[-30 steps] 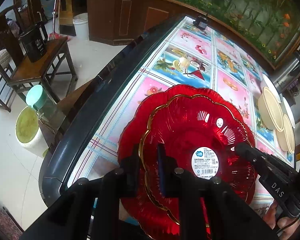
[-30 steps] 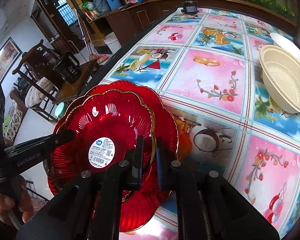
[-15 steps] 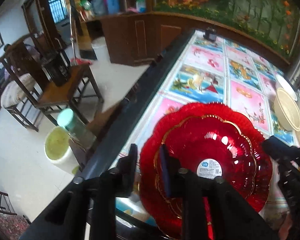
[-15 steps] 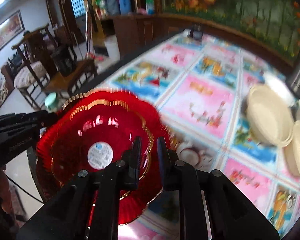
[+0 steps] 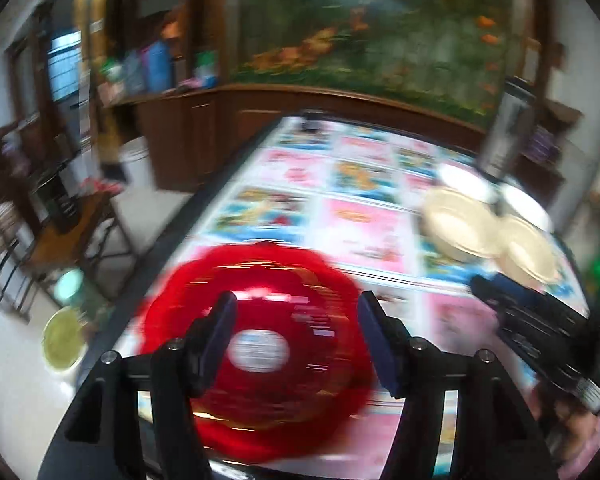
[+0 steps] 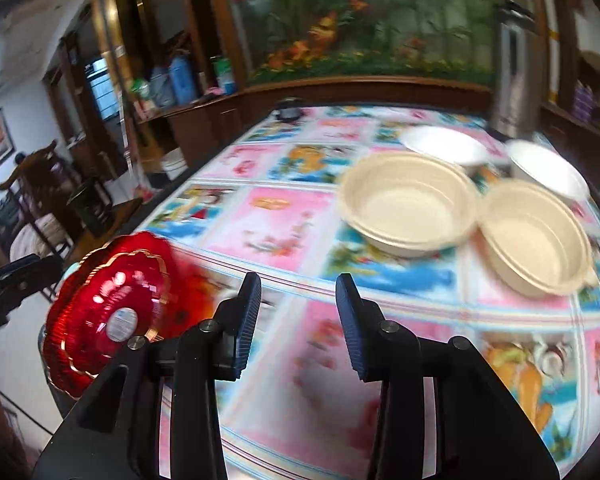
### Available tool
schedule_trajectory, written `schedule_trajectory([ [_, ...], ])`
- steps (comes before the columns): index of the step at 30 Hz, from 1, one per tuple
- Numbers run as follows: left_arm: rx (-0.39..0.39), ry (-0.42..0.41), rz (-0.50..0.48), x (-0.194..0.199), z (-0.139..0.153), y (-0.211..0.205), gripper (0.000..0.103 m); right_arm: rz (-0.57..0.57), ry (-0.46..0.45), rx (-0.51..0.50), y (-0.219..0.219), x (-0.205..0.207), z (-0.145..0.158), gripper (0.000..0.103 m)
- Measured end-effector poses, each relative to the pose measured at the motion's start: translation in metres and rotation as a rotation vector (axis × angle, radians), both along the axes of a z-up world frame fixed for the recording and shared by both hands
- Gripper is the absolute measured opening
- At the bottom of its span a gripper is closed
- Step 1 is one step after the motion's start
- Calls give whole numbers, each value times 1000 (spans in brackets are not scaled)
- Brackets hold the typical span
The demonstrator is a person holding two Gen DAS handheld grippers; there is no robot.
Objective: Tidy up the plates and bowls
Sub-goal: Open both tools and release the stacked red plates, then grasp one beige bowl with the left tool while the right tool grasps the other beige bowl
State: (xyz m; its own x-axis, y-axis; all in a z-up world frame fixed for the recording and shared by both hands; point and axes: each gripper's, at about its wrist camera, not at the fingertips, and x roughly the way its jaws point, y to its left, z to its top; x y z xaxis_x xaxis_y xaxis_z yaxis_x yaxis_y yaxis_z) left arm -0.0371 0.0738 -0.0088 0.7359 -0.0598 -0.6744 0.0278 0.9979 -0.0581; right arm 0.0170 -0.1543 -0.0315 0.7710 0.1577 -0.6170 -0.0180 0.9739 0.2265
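Red plates [image 5: 260, 344], nested, gold-trimmed, white sticker at centre, lie at the table's near left edge. Tablecloth [image 6: 276, 224]: pink and blue picture squares. Two cream bowls [image 6: 408, 204] side by side toward the far right, two white bowls [image 6: 444, 146] behind them. Room: dark wood cabinets, a flower mural [image 6: 364, 16] at the back, wooden chair [image 5: 72, 224] off the left.

Left gripper [image 5: 296, 332] jaws spread, hanging above the plates, gripping nothing. Right gripper [image 6: 298, 316] jaws spread over bare cloth, plates well to its left. Both views are motion-blurred.
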Motion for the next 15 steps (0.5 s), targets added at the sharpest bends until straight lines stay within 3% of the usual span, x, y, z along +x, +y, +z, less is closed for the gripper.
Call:
schedule_trajectory([
  [2,-21,27,-92,0,-5,-27,71,-31,-7,15,-20,-9,-4,39],
  [7,-36,133,-242,6,-24,-80,72,-119,-23,58,-71,-28,-8,39],
  [15,-42,190,-276,18,-35,-120,72,-251,-33,182,-148,-55,-17,39],
])
